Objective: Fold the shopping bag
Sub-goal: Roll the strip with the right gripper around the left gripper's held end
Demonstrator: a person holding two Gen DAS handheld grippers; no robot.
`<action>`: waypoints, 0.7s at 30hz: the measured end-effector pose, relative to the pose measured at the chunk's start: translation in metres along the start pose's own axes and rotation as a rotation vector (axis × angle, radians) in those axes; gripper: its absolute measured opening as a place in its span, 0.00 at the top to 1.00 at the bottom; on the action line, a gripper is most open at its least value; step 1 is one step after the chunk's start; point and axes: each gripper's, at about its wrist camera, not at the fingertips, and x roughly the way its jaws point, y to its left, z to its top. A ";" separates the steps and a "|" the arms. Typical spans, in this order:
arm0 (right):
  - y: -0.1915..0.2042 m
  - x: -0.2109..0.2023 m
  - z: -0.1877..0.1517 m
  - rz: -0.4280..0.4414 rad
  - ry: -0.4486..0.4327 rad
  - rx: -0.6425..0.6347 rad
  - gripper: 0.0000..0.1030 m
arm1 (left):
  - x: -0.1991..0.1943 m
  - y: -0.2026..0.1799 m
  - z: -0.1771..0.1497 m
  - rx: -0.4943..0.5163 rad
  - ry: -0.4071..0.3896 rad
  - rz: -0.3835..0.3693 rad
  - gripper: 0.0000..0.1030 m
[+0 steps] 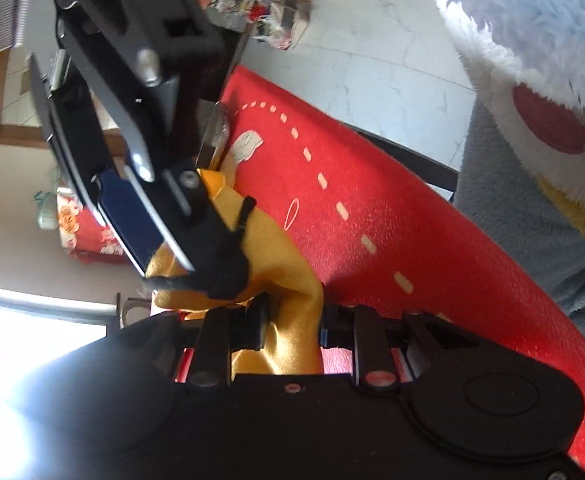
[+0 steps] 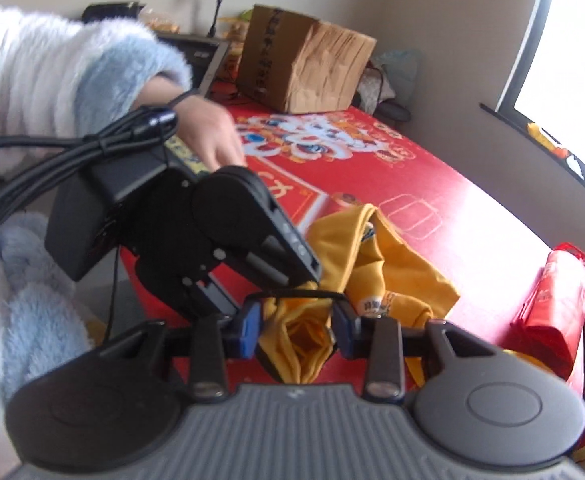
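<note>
Both tools grip the yellow shopping bag (image 2: 376,264) at lower centre. The left tool (image 1: 292,326) and right tool (image 2: 295,330) are each clamped on its cloth above the red bench (image 2: 472,208).

Shopping bag (image 2: 392,256): yellow, near portion hidden behind the right gripper (image 2: 296,328) body, printed lettering too small to read. Left gripper (image 1: 288,320): fingertips buried in the fabric, closure not discernible. Brown paper bag (image 2: 304,68): blurred, writing illegible. Red bag (image 2: 552,304): lower end hidden. Bench (image 1: 372,220): cut by frame edge.
</note>
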 end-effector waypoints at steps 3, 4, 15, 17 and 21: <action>0.005 -0.002 -0.007 -0.039 -0.004 -0.016 0.64 | 0.000 0.001 0.001 -0.001 0.011 -0.014 0.80; 0.007 -0.003 -0.009 -0.052 -0.005 -0.021 0.64 | 0.000 0.000 0.002 0.008 0.015 -0.013 0.80; -0.021 0.030 -0.030 0.039 0.071 0.233 0.63 | 0.001 -0.017 0.006 -0.017 0.044 0.034 0.84; -0.025 0.031 -0.033 0.060 0.064 0.260 0.62 | 0.001 -0.017 0.004 -0.049 0.044 0.041 0.84; -0.035 0.033 -0.041 0.088 0.049 0.360 0.60 | 0.004 -0.011 -0.005 -0.173 0.034 0.066 0.83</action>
